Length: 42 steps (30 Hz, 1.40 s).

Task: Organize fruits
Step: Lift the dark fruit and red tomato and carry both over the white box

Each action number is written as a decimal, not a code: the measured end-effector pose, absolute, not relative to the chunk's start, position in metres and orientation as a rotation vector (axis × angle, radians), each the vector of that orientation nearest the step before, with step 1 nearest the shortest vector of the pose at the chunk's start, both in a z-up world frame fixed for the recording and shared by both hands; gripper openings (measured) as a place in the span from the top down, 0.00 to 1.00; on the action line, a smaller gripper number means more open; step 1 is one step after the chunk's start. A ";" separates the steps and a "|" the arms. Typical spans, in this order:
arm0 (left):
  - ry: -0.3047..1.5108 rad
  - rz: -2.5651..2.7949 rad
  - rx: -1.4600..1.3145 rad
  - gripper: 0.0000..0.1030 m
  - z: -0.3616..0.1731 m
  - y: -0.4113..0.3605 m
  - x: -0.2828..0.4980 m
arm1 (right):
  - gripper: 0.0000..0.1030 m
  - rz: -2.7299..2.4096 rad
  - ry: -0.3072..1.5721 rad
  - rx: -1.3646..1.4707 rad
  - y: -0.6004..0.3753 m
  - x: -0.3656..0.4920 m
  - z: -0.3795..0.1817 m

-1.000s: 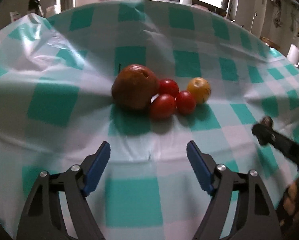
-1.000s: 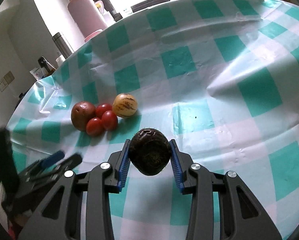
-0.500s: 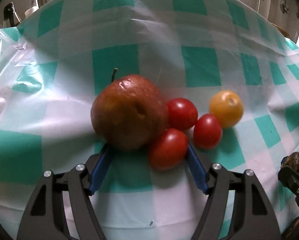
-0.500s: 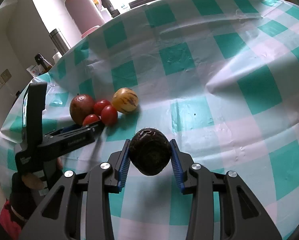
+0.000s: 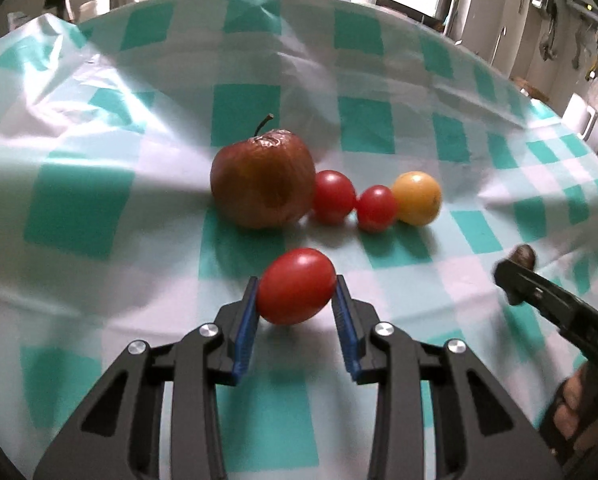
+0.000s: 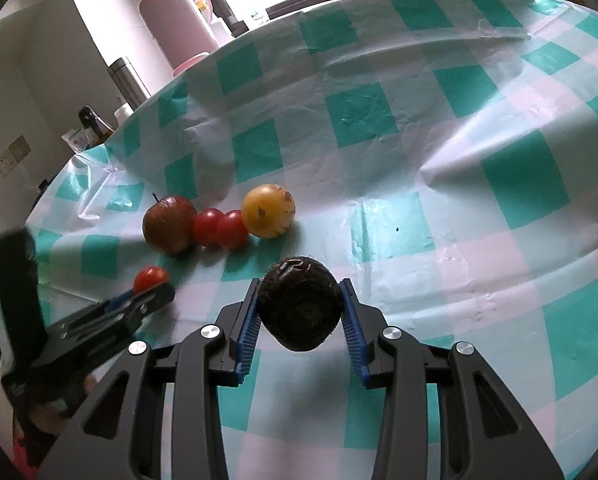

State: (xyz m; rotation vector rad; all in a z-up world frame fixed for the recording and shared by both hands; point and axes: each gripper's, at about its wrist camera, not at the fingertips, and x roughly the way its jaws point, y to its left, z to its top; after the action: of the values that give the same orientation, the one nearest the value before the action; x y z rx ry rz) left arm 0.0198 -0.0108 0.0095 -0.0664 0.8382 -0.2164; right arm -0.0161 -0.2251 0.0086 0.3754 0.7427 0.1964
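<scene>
My left gripper (image 5: 295,300) was clamped on a cherry tomato (image 5: 296,286) just short of the apple (image 5: 263,182) ahead, my right gripper (image 6: 299,316) gripped a dark fruit (image 6: 298,308); squeezing harder risked bursting the tomato

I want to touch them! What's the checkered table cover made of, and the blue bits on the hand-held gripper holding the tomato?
The table cover looks like thin plastic sheet: it is glossy and holds sharp wrinkles. The blue pads on the left hand-held gripper look like ribbed rubber or soft plastic, going by the fine ridges; which one I cannot tell. They press on the smooth, shiny tomato.
</scene>
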 end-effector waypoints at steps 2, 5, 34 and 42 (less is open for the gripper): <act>0.826 -0.223 -0.085 0.65 0.015 -0.011 0.006 | 0.63 0.206 0.741 0.377 -0.226 -0.018 0.008; 0.800 -0.229 -0.094 0.65 0.016 -0.016 -0.009 | 0.63 0.223 0.735 0.379 -0.226 -0.022 0.009; 0.706 -0.393 0.105 0.65 0.039 -0.108 -0.142 | 0.63 0.152 0.645 0.307 -0.284 -0.207 0.028; 0.699 -0.478 0.222 0.65 0.037 -0.158 -0.172 | 0.63 0.097 0.618 0.336 -0.322 -0.250 0.023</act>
State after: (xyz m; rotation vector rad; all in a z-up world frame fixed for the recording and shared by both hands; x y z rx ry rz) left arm -0.1722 -0.1584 0.0374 0.2218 0.6986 -0.4780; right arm -0.2501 -0.3224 0.0232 0.3358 0.6179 0.0967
